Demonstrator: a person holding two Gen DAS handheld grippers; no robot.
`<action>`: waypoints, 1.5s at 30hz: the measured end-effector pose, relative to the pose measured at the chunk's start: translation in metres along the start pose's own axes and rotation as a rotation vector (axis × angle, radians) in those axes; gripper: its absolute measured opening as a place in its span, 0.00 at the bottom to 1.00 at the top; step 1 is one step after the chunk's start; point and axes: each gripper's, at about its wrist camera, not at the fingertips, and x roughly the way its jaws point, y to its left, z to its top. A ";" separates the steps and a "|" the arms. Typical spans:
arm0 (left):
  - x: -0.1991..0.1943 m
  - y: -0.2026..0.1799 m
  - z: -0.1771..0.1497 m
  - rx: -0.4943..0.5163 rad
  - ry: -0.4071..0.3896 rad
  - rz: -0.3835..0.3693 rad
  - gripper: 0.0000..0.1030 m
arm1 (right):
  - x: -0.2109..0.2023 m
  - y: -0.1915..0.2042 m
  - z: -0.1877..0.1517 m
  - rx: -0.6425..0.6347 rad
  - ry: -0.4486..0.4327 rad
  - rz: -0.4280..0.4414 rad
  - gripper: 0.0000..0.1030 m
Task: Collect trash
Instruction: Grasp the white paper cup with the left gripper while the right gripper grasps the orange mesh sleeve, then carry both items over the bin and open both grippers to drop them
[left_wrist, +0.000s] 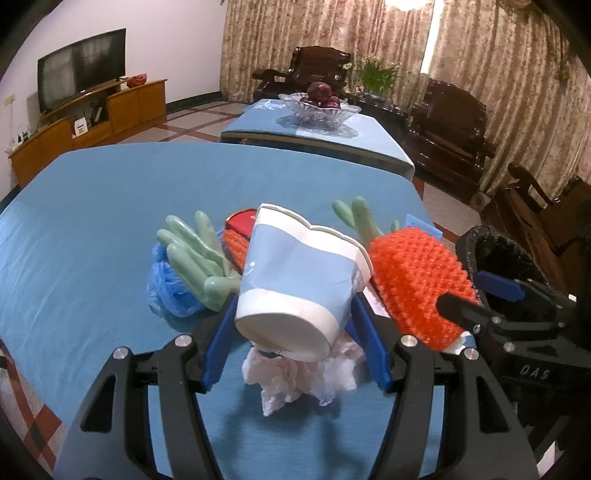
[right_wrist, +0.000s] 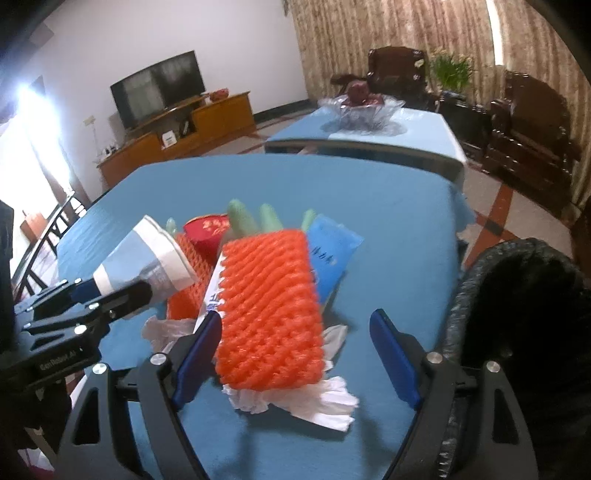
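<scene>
Far left of the pile in our left wrist view we've got a blue plastic bag (left_wrist: 168, 291), crumpled on the blue tablecloth (left_wrist: 92, 236), with a pale green rubber glove (left_wrist: 195, 254) lying over it. Centre frame: our left gripper (left_wrist: 293, 314) is pinching a blue-and-white paper cup (left_wrist: 299, 277) on its sides, cup tilted with its base toward the camera and its rim dented. Crumpled white tissue (left_wrist: 295, 373) sits on the cloth under it. Behind the cup, a red tin (left_wrist: 242, 221) just shows.

Right of the cup: orange foam fruit net (right_wrist: 269, 314), lying on more white paper. In the right wrist view our right gripper (right_wrist: 299, 354) is spread wide around the near end of that net; left pad looks close to it, but we can't tell if it touches. Blue packet (right_wrist: 332, 251) sits just behind the net. Lower right: bin with black liner (right_wrist: 517, 314), beside the table edge.
</scene>
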 end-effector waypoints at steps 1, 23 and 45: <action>0.001 0.001 0.000 -0.001 0.001 0.001 0.58 | 0.004 0.001 -0.001 -0.001 0.013 0.014 0.70; -0.025 -0.071 0.036 0.109 -0.104 -0.127 0.58 | -0.126 -0.049 0.005 0.049 -0.268 -0.099 0.19; 0.043 -0.287 0.021 0.302 -0.025 -0.506 0.83 | -0.187 -0.240 -0.075 0.401 -0.217 -0.545 0.69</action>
